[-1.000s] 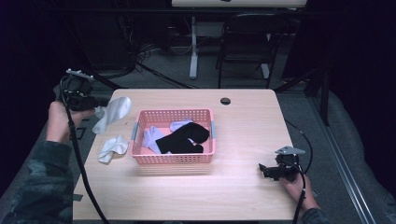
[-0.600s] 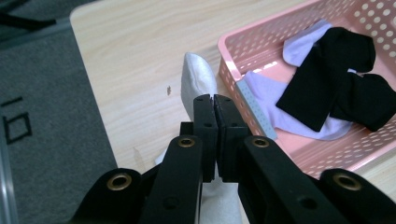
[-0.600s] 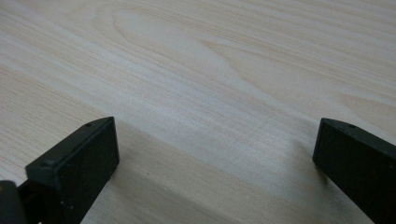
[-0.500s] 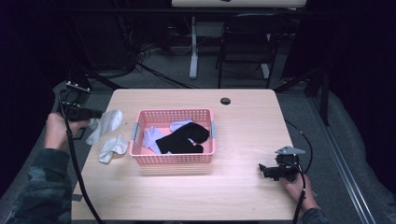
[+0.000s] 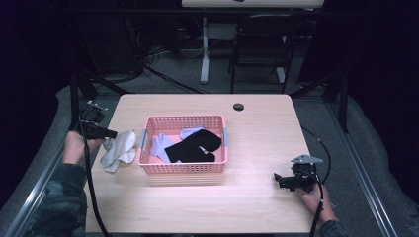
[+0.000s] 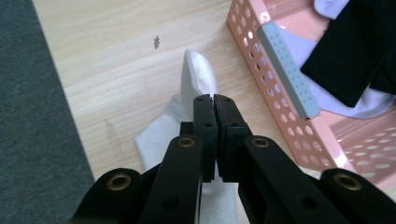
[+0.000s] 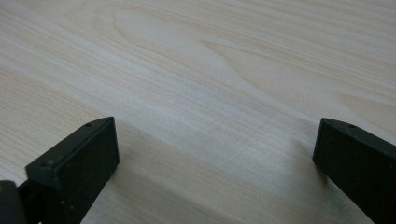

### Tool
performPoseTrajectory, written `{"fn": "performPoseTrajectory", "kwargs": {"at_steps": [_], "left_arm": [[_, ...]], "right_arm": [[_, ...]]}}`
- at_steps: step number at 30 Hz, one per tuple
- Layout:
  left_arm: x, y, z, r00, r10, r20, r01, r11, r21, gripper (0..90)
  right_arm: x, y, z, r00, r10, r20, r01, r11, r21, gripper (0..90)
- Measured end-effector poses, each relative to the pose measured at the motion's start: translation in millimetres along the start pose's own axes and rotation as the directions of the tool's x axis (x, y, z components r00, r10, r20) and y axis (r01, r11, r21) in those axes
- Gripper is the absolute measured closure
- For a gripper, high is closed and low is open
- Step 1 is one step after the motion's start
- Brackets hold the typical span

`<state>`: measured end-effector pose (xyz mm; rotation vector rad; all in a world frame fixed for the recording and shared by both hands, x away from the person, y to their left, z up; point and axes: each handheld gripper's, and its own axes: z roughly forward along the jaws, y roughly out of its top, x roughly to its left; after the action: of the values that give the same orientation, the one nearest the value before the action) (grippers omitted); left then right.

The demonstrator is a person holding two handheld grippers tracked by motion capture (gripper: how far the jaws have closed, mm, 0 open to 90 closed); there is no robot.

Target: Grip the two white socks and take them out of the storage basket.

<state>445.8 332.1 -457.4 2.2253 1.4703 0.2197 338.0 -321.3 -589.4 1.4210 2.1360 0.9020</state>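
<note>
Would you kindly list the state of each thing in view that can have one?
Left tool: shut on the white sock.
Right tool: open, holding nothing, low over bare table.
White sock: gripped, draped over another white sock left of the basket.
Basket: upright, holds socks.
Black sock: in the basket, over a pale sock.

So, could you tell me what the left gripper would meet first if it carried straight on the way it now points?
Most likely the pink basket. The left gripper, jaws shut on a white sock, points across the table toward the basket's near wall with its grey handle. How high the gripper sits is unclear.
</note>
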Motion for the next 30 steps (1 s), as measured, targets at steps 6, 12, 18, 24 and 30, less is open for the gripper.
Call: {"fn": "performPoseTrajectory", "kwargs": {"at_steps": [6,12,18,24,30], "left_arm": [[3.6,-6.9,20.1,0.9995,-0.023,0.023,0.022,0.9993,0.029,88.0],[4.7,-12.1,38.1,0.9987,-0.041,0.030,0.039,0.9982,0.045,87.6],[4.3,-13.5,45.3,0.9980,-0.047,0.042,0.044,0.9976,0.053,83.4],[2.1,-17.2,33.9,0.9980,-0.052,0.036,0.052,0.9985,0.018,52.4],[-9.4,-30.3,10.8,0.9994,-0.033,0.014,0.034,0.9984,-0.046,18.9]], "right_arm": [[0.0,0.0,0.0,1.0000,0.000,0.000,0.000,1.000,0.000,0.0],[-0.1,0.0,0.0,1.0000,-0.001,0.003,0.001,1.000,0.001,0.0],[0.0,0.0,0.0,1.0000,0.000,0.001,0.000,1.000,0.000,0.0],[0.0,0.0,0.0,1.0000,0.000,0.000,0.000,1.000,0.000,0.0],[0.0,0.0,0.0,1.0000,0.000,0.000,0.000,1.000,0.000,0.0]]}}
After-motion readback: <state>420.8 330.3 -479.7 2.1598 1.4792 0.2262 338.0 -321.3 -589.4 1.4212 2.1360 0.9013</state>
